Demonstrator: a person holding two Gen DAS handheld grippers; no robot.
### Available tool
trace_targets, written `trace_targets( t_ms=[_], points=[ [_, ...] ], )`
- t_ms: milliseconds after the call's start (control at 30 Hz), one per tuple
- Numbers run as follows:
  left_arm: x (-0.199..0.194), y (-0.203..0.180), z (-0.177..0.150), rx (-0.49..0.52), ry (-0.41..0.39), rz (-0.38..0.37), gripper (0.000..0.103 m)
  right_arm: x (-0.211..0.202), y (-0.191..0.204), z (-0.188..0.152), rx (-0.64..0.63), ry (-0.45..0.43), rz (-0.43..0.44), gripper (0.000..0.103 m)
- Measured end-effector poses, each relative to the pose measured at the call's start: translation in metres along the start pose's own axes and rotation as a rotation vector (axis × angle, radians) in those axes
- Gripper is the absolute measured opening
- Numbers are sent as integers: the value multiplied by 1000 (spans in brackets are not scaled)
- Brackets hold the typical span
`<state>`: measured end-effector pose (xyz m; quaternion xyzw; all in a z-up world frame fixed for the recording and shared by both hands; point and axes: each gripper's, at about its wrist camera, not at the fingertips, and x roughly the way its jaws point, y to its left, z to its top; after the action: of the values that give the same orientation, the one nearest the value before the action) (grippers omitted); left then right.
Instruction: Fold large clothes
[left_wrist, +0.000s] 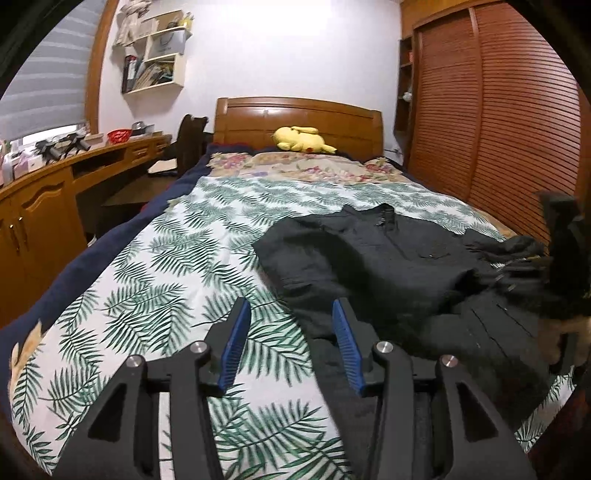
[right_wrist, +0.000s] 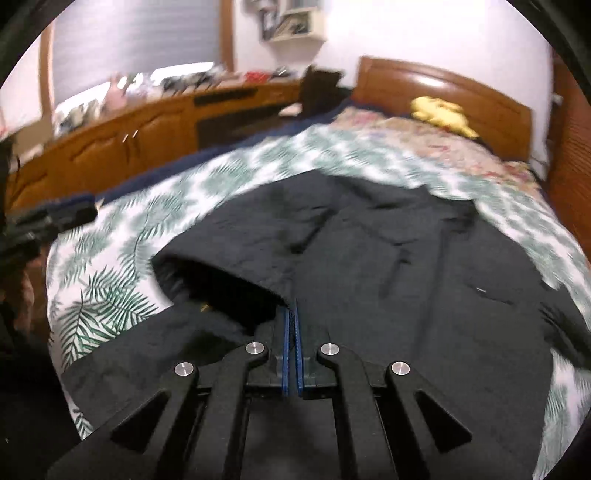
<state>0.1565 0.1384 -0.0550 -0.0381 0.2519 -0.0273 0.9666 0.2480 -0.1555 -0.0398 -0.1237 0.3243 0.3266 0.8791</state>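
While right gripper (right_wrist: 291, 317) clamps black jacket (right_wrist: 369, 266) hem | left gripper (left_wrist: 290, 314) apart, empty

Left gripper (left_wrist: 290, 314): black frame, blue pads (left_wrist: 236, 343), jaws parted with nothing pressed between them, pointed forward and somewhat downward. Right gripper (right_wrist: 291, 314): same build, blue pads (right_wrist: 284, 350) drawn together, pinching an edge of dark fabric, angled downward.

Nothing readable here, honestly. The books and boxes on the wall shelf (left_wrist: 153, 55) are too small and soft to make out any titles, and the clutter on the tabletop (left_wrist: 55, 155) shows no legible label or brand either.
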Motion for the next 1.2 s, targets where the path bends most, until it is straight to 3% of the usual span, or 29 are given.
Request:
trace_targets(
  t_ms=[133,233,367,500,600,667,733,967,1200],
  points=[
    [0,-16,2,17,-22,-7,45,-41,-31,-17,97,-65,-80,0],
    [-1,-24,3,23,-42,-20,45,-57,-54,-35,164,-80,-193,0],
    [4,-33,3,43,-31,-26,45,-48,-83,-64,188,28,-332,0],
    [9,-40,3,57,-22,-28,45,-45,-96,-87,189,107,-369,1],
    [11,-44,3,56,-21,-32,45,-52,-100,-98,188,136,-397,16],
    [13,-47,3,53,-17,-40,45,-54,-102,-100,186,138,-425,42],
    [16,-50,4,53,-11,-42,45,-60,-104,-103,184,125,-432,50],
    [30,-71,4,78,6,-57,45,-67,-88,-94,145,83,-360,53],
    [44,-90,4,110,23,-55,45,-50,-62,-83,101,89,-282,59]
  ],
)
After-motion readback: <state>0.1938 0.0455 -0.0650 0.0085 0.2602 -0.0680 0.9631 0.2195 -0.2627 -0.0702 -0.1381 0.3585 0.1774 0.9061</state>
